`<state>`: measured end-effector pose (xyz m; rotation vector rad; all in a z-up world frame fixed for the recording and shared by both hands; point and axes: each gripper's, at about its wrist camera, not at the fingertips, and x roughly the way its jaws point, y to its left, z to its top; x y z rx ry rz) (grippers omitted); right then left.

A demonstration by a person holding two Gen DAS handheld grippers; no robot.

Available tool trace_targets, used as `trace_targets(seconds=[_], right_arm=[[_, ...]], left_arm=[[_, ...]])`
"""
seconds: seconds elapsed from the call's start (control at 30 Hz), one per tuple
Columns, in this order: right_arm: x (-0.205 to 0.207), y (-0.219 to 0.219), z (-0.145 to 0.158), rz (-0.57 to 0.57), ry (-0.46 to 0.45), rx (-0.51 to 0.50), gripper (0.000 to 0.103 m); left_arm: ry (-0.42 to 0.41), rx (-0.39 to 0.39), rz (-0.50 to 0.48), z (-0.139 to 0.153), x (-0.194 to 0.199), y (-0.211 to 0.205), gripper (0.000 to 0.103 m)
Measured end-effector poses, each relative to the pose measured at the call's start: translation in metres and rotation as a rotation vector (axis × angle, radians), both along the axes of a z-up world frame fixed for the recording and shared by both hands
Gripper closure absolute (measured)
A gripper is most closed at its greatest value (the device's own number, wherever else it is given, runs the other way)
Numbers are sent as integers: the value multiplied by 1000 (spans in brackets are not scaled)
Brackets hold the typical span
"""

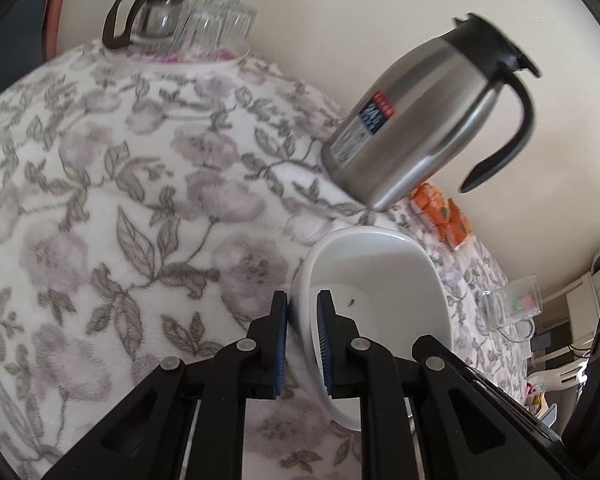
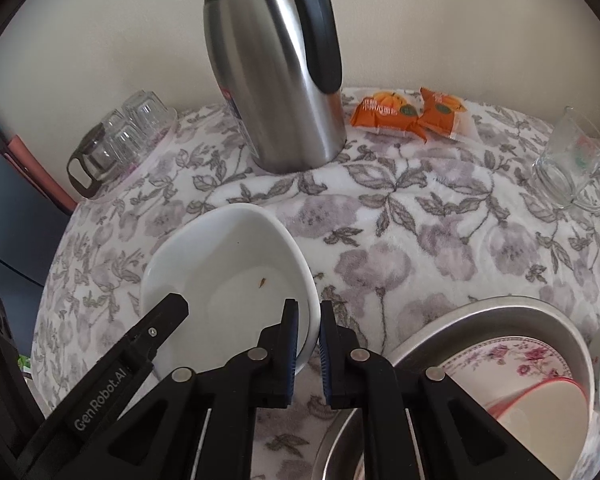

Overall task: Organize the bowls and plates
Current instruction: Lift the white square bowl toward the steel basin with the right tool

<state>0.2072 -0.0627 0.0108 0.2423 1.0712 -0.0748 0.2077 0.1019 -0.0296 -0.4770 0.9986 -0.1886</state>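
A white bowl (image 1: pixel 380 272) with a small brown speck inside sits tilted over the floral tablecloth, held at both sides. My left gripper (image 1: pixel 303 314) is shut on its left rim, one pad outside and one inside. My right gripper (image 2: pixel 309 320) is shut on the bowl's (image 2: pixel 228 256) right rim in the same way. In the right wrist view one of the left gripper's fingers (image 2: pixel 156 328) reaches over the bowl's left edge. At the lower right a steel basin (image 2: pixel 500 308) holds a floral plate (image 2: pixel 520 354) and a red-rimmed bowl (image 2: pixel 540 408).
A steel thermos jug (image 2: pixel 276 80) stands behind the bowl near the wall. A tray of upturned glasses (image 2: pixel 128 136) with a glass pot is at the back left. Orange snack packets (image 2: pixel 408 114) and a glass mug (image 2: pixel 572 164) lie at the back right.
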Motion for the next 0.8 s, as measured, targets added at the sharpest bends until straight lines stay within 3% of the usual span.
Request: trace_targets(seconds=[0.47,0.8], right_arm=[[-58,-25,64,-32,-106,14,92],[-99,-43,79,-49,-154,61,91]], left_arm=[[-103,-16,-46,65,-49,-21,88],[-149,-33,-76,90,-80,-34,88]])
